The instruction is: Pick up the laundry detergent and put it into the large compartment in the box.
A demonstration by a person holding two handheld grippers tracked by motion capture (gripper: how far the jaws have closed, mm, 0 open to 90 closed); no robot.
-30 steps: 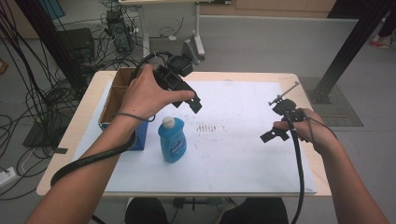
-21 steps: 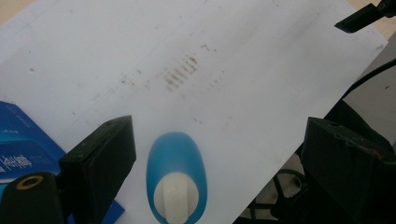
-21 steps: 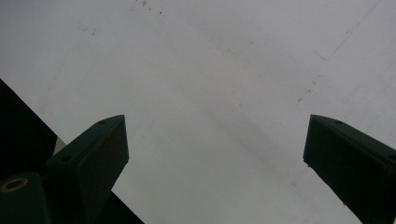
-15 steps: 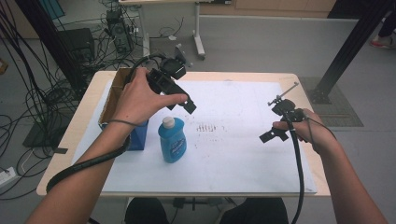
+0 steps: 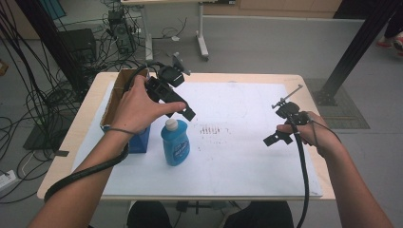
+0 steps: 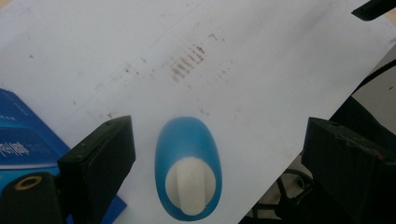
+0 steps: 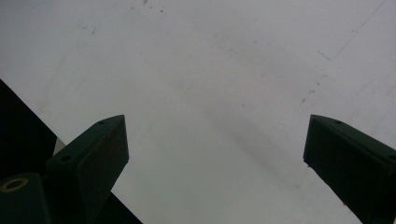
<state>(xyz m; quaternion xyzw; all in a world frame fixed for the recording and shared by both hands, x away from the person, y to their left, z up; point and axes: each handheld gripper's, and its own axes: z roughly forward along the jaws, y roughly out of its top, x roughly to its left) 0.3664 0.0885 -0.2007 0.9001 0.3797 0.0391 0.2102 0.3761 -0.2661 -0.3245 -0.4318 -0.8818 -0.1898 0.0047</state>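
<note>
The squat blue plastic bottle with a white cap (image 5: pixel 175 141) stands upright on the white paper sheet (image 5: pixel 237 152), toward the sheet's 9 o'clock side. What it holds cannot be told. Touching it at its 9 o'clock is a blue carton (image 5: pixel 140 141), and beyond that carton, toward 11 o'clock, an open brown cardboard box (image 5: pixel 118 92) sits at the table's edge; its contents are hidden by the hand.

The sheet bears a patch of brown streaks (image 5: pixel 210 129) near its middle and covers most of the pale wooden table (image 5: pixel 304 85). Grey floor, tangled black cables (image 5: pixel 28 95) and a black post (image 5: pixel 361 42) surround it.

The left gripper (image 5: pixel 183 110) hovers over the bottle at its 12 o'clock, jaws spread wide; in the left gripper view the bottle's cap (image 6: pixel 189 184) lies between them, untouched. The right gripper (image 5: pixel 275 137) rests well apart at 3 o'clock, jaws also wide over bare paper.
</note>
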